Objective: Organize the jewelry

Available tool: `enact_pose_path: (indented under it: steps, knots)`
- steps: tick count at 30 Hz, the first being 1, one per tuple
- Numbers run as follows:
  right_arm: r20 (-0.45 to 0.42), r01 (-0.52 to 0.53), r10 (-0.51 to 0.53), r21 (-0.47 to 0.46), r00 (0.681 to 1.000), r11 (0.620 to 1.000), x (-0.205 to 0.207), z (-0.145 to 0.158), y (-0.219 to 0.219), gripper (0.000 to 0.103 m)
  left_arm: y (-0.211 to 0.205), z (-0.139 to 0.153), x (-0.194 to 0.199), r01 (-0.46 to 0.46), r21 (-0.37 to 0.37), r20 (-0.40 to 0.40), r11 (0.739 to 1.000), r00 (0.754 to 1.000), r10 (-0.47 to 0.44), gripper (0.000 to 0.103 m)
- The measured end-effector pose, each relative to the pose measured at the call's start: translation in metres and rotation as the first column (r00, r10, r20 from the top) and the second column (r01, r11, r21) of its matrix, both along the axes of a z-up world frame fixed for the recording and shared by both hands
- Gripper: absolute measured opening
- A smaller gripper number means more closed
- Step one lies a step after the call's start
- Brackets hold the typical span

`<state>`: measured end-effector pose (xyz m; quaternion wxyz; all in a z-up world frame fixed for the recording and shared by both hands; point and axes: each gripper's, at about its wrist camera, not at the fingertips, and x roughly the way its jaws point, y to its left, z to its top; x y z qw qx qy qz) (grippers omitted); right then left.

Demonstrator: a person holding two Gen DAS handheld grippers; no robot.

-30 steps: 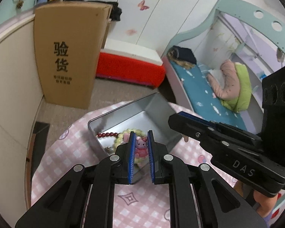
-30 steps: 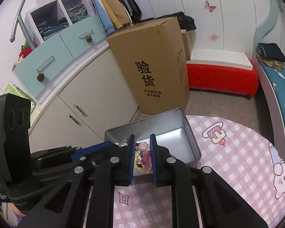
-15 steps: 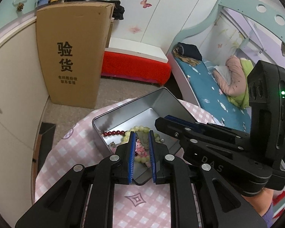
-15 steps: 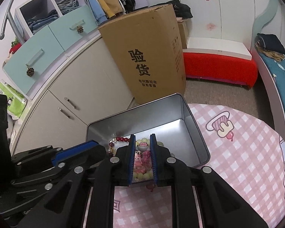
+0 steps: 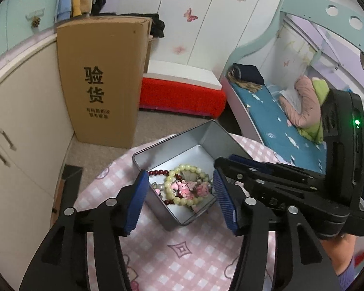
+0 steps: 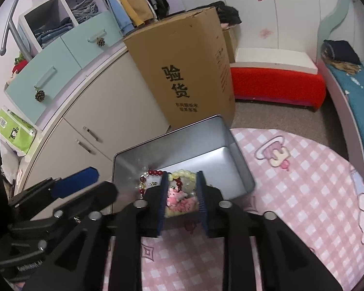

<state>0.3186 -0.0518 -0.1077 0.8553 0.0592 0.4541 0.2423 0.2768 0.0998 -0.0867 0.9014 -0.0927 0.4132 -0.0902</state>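
The left tool [image 5: 180,197] stands spread, its jaws having just opened, pinching nothing. Ahead of it and below, the pale bead bracelet with pink charms [image 5: 185,189] lies inside the metal tin [image 5: 172,146] on the pink checked worktop [image 5: 182,254]. The right tool [image 6: 182,201], jaws also just opening, hangs parted over the same bracelet.

Soft, even indoor light – shadows faint, both views sharp at centre, fisheye bending the edges into black corners.
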Motion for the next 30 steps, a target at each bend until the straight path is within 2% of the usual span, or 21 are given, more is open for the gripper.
enact_pose_path:
  steps: [4, 6, 8, 13, 18, 21, 30]
  knots:
    - [0.031, 0.026, -0.026, 0.003, 0.999, 1.000, -0.018, 0.013, -0.014, 0.033, -0.001, 0.009, -0.014, -0.019, 0.032, 0.032, 0.999, 0.999, 0.018, 0.060]
    - [0.050, 0.040, -0.040, 0.001, 0.998, 0.999, -0.029, 0.021, -0.021, 0.042, -0.002, 0.015, -0.024, -0.025, 0.036, 0.051, 0.999, 0.998, 0.023, 0.063]
    - [0.074, 0.049, -0.049, 0.000, 0.996, 0.999, -0.042, 0.029, -0.029, 0.045, -0.006, 0.022, -0.037, -0.032, 0.050, 0.081, 0.998, 0.996, 0.027, 0.069]
    - [0.138, 0.074, -0.072, -0.009, 0.988, 0.997, -0.081, 0.049, -0.045, 0.061, -0.018, 0.038, -0.072, -0.061, 0.127, 0.155, 0.990, 0.987, 0.041, 0.078]
    - [0.199, 0.073, -0.064, -0.039, 0.978, 0.997, -0.125, 0.064, -0.052, 0.065, -0.032, 0.053, -0.110, -0.056, 0.192, 0.224, 0.980, 0.974, 0.012, 0.083]
    - [0.235, 0.097, -0.084, -0.044, 0.968, 0.994, -0.151, 0.073, -0.062, 0.075, -0.038, 0.062, -0.131, -0.061, 0.228, 0.259, 0.972, 0.966, 0.000, 0.084]
    - [0.336, 0.135, -0.117, -0.031, 0.935, 0.990, -0.221, 0.099, -0.080, 0.076, -0.054, 0.083, -0.196, -0.072, 0.221, 0.307, 0.973, 0.952, 0.000, 0.085]
